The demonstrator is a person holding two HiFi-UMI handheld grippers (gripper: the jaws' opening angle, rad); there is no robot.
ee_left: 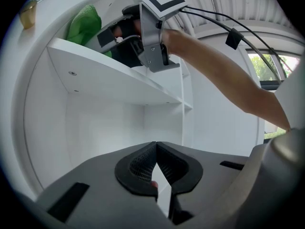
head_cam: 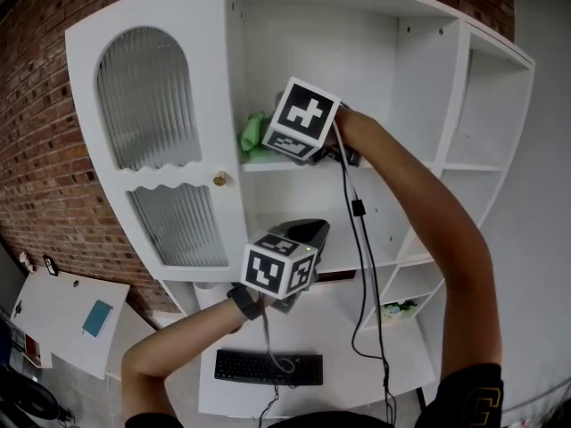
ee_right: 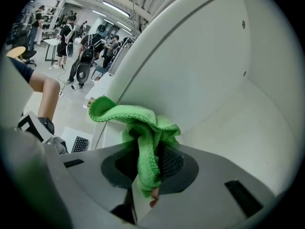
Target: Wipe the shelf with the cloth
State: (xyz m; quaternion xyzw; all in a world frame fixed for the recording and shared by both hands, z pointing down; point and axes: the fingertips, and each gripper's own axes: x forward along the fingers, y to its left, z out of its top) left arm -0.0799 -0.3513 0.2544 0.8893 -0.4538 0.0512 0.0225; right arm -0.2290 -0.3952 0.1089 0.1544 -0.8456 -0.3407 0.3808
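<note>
While the right gripper (ee_right: 148,173) reaches onto the white wooden cabinet shelf (head_cam: 397,166), its jaws are clamped on a crumpled green microfibre cloth (ee_right: 143,128). The cloth bunches over the board at nine o'clock of that gripper, just beside the open white door with ribbed glass panels (head_cam: 152,150). The left gripper (ee_left: 156,162) hangs at six o'clock below the shelf, jaw tips pressed together on nothing.

Grey left hand-held gripper (ee_left: 156,147), grey right hand-held gripper (ee_right: 152,156), black-and-white marker cubes (head_cam: 281,267) on both, black cables (head_cam: 358,208), black wristband (head_cam: 246,303), dark top (head_cam: 473,399) with gold print.
</note>
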